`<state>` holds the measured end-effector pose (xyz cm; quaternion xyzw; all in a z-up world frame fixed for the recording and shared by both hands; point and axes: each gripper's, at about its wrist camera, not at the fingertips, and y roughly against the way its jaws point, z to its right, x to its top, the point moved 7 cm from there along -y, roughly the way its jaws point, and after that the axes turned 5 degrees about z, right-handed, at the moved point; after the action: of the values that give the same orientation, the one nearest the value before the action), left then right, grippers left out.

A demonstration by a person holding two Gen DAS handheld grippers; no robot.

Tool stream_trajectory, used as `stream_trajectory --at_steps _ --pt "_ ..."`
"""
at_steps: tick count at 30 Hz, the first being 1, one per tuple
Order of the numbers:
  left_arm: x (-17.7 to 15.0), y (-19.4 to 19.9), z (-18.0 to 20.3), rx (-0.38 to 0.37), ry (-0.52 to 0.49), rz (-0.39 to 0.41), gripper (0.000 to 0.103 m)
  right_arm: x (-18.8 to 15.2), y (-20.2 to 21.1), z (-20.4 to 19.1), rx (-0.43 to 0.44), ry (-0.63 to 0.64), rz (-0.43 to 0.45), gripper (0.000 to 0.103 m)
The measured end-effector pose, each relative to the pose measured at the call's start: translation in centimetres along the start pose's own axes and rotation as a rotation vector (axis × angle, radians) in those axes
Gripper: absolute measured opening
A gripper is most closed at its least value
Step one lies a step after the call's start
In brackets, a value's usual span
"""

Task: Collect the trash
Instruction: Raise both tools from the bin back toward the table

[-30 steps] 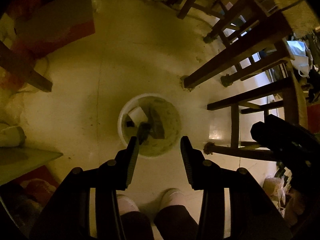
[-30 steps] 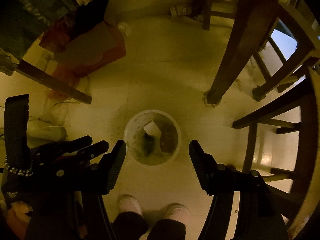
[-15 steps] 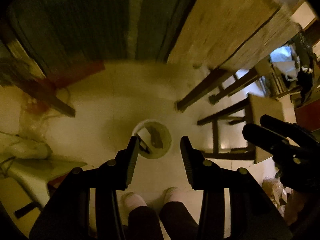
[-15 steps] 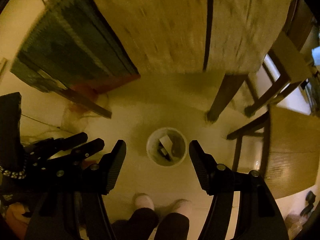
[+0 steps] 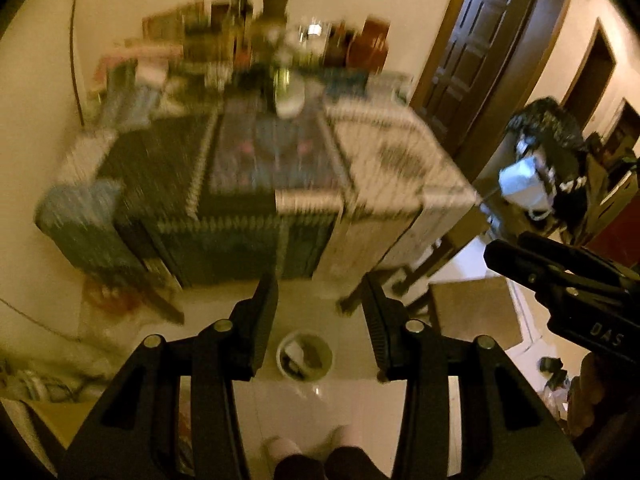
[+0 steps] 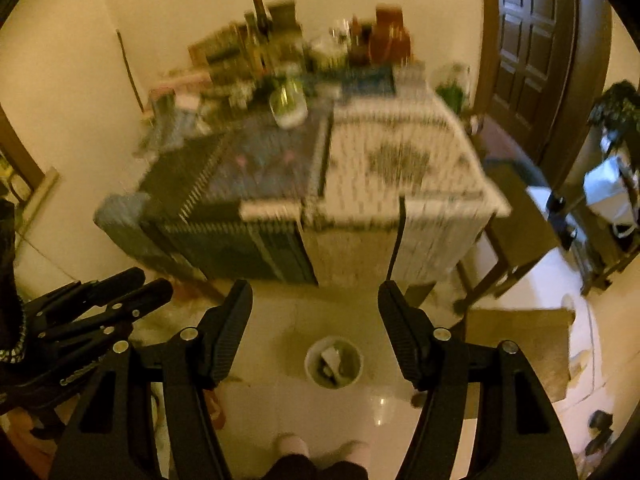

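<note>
- Both cameras have risen and tilted up since the earlier frames: the bin, large and central one second ago, now appears small and low, and the cloth-covered table fills the upper field.
- Left wrist view: the left claw [image 5: 318, 312] is released, fingers spread, nothing between them.
- Left wrist view: the white trash bin [image 5: 304, 356] stands on the pale floor [image 5: 320, 408] between the finger tips, holding a white scrap and darker pieces.
- Left wrist view: the table [image 5: 256, 184] is blurred; bottles and jars crowd its far edge. The right claw [image 5: 560, 284] shows at the right edge.
- Right wrist view: the right claw [image 6: 316, 320] is released and empty.
- Right wrist view: the trash bin [image 6: 334, 362] sits on the floor [image 6: 280, 408] between the fingers, near the person's feet [image 6: 320, 446].
- Right wrist view: the table [image 6: 312, 184] stands beyond the bin; a dark door [image 6: 532, 40] lies at upper right. The left claw [image 6: 92, 312] shows at the left edge.
</note>
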<state>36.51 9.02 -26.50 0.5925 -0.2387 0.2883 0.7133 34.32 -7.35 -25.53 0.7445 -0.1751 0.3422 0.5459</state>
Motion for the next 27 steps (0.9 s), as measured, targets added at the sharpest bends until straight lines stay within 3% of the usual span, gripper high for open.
stream_trajectory --at_steps 6,16,20,27 --pt "4.6 7.7 1.1 -0.024 -0.013 0.138 0.049 4.1 6.7 -2.2 -0.031 0.019 0.134 0.062" --pt "9.3 16.9 0.7 -0.035 -0.081 0.339 0.073 7.7 14.5 -4.3 -0.096 0.003 0.366 0.087" --pt "10.4 18.5 0.4 -0.018 -0.084 0.413 0.094 8.5 15.8 -3.9 -0.128 -0.013 0.426 0.095" --pt "12.2 18.0 0.5 -0.034 -0.076 0.428 0.098 10.1 14.8 -2.7 -0.160 -0.019 0.434 0.096"
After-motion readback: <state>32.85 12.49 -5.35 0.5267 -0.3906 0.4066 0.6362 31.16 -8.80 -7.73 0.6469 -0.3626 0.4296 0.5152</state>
